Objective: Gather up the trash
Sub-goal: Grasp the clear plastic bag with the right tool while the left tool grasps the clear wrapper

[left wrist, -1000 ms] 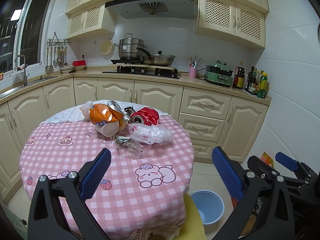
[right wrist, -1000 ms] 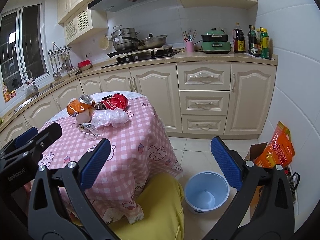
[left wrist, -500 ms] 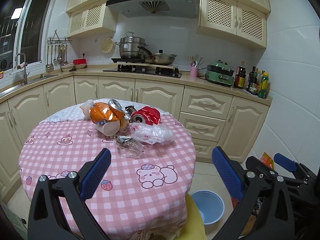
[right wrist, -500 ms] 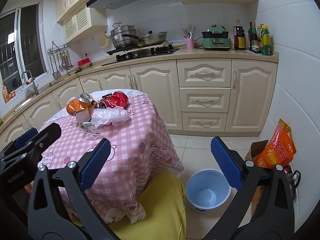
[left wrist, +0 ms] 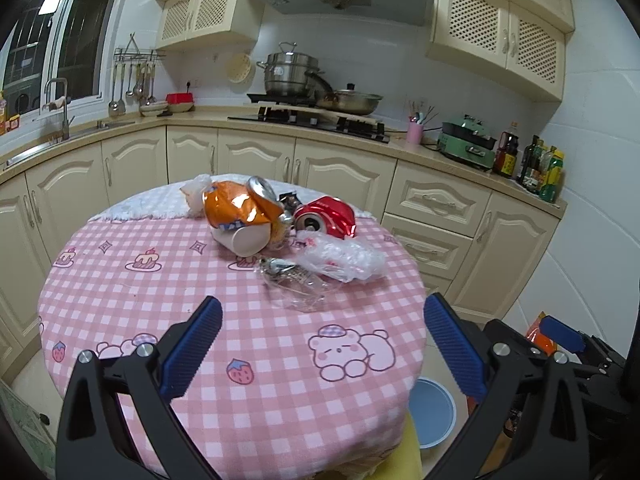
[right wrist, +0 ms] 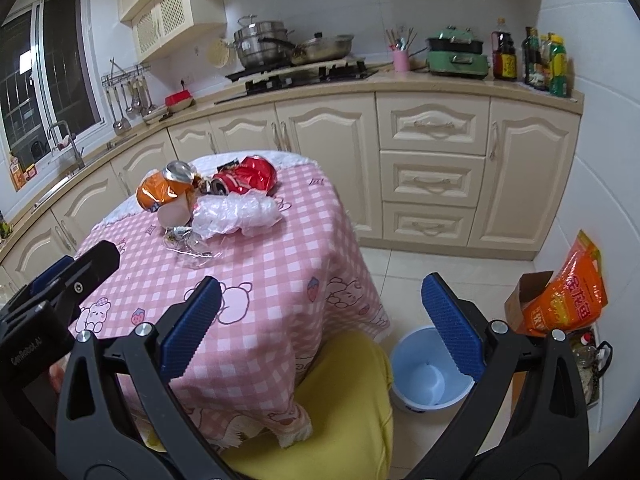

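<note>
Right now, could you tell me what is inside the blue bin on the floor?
The blue bin looks empty: bare floor and far wall show in the right view. The right gripper finger covers part of its rim.

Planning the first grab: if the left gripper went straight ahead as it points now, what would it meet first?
Probably the clear crumpled wrapper, nearest piece of the trash pile; the left gripper is open, above bare tablecloth. Depth is uncertain.
</note>
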`<state>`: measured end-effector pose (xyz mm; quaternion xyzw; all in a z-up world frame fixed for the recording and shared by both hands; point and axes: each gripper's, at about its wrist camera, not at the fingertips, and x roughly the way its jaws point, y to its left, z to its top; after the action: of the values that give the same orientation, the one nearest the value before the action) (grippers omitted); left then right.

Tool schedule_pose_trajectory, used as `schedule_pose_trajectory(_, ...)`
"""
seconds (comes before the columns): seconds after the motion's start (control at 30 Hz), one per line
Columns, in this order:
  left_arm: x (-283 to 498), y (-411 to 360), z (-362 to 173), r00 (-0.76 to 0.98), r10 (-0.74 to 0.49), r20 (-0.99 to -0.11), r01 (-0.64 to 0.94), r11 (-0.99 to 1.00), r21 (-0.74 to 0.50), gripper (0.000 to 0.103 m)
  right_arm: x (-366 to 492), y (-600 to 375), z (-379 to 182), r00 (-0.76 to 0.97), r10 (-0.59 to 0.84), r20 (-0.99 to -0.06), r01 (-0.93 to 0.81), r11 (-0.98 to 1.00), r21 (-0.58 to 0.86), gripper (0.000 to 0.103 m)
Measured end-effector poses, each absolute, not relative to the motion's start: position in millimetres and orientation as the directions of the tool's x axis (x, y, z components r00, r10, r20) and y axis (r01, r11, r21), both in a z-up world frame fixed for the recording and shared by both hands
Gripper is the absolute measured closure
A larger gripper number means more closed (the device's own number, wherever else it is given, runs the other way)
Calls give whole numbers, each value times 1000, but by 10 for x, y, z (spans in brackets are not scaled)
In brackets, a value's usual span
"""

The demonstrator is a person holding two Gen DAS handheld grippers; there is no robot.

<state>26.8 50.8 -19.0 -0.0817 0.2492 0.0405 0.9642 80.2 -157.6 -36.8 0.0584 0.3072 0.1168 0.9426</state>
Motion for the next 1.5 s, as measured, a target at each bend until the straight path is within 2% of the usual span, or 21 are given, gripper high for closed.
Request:
schedule_pose_trajectory(0.3,512,922,-283,846,56,-531,-184,964,-191,4,1297,-1241,-404,731,277,-623,-198,961,195,5)
schedule_pose_trajectory(0.67,982,1299,-471,770,29,-637,-232,943,-237,5,1982,-831,-478,656,350,-669,-237,937,258,5)
schedule_pose_trajectory(0.93,1230,1452,-601,721,-31,-693,-229,933,-279,5,2394,-488,-623,593,356,-722,-243,934,261,5)
schedule_pose_trajectory(1.17,1351,1514,-674,696,-78,-714,-224,921,-318,5,2612,-372,-768,547,391,-740,-209,920,331,5)
schedule_pose_trajectory(1.23,1383,1527,-684,694,-87,-714,-223,918,-328,5,2616,-342,-773,545,398,-738,-220,917,332,16)
schedule_pose_trajectory(1.33,1447,1527,-700,688,-102,-718,-217,916,-338,5,2601,-362,-756,567,395,-723,-212,918,335,23)
schedule_pose_trajectory(1.5,1577,1476,-749,661,-158,-734,-211,899,-384,5,2461,-504,-646,613,344,-711,-188,938,291,30)
